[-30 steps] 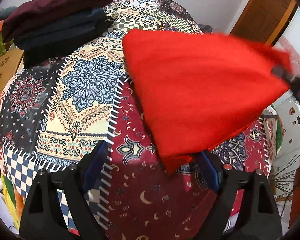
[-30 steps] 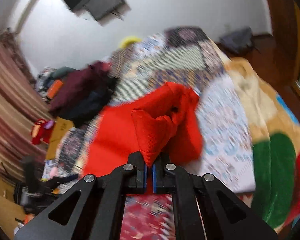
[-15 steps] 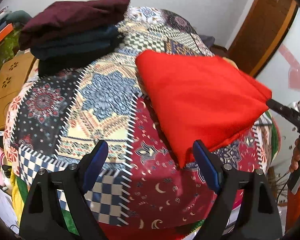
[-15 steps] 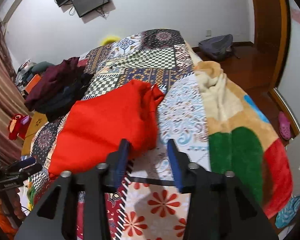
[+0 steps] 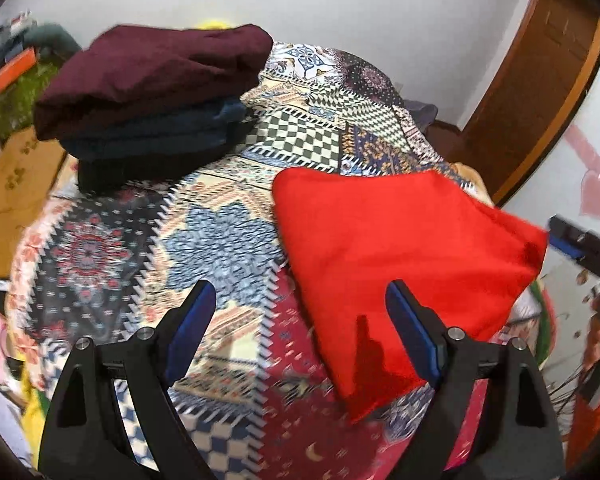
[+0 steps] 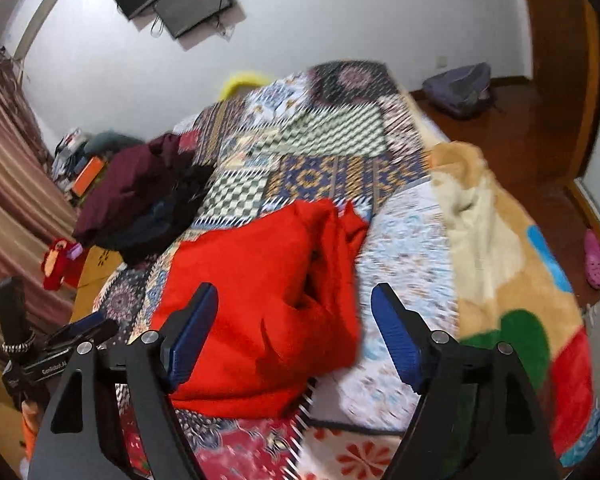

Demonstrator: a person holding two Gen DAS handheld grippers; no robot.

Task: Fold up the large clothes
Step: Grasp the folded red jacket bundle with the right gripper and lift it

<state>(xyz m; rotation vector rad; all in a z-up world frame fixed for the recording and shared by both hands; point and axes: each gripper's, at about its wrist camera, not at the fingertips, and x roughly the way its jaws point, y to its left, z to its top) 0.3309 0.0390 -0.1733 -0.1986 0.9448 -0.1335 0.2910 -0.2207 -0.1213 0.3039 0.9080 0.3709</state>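
The red garment lay folded into a rough rectangle on the patchwork bedspread, towards the near right part of the bed. From the right wrist view its far right edge was bunched and rucked up, with a crease sunk into the top layer, so the fold looked loose on that side.

The left claw hung over the bed with its fingers spread wide, holding nothing; its right finger stood over the near edge of the garment, though whether it touched the cloth could not be told. The right claw was likewise spread and empty above the near part of the garment.

At the far left of the bed sat a stack of folded dark clothes, a maroon piece on top, well apart from the red one.

The likely trouble is the bunched edge: if either claw pinched only the top layer there, the fold could slide open or drag crooked. The garment also lay near the bed's edge, so a careless pull could slip it off.
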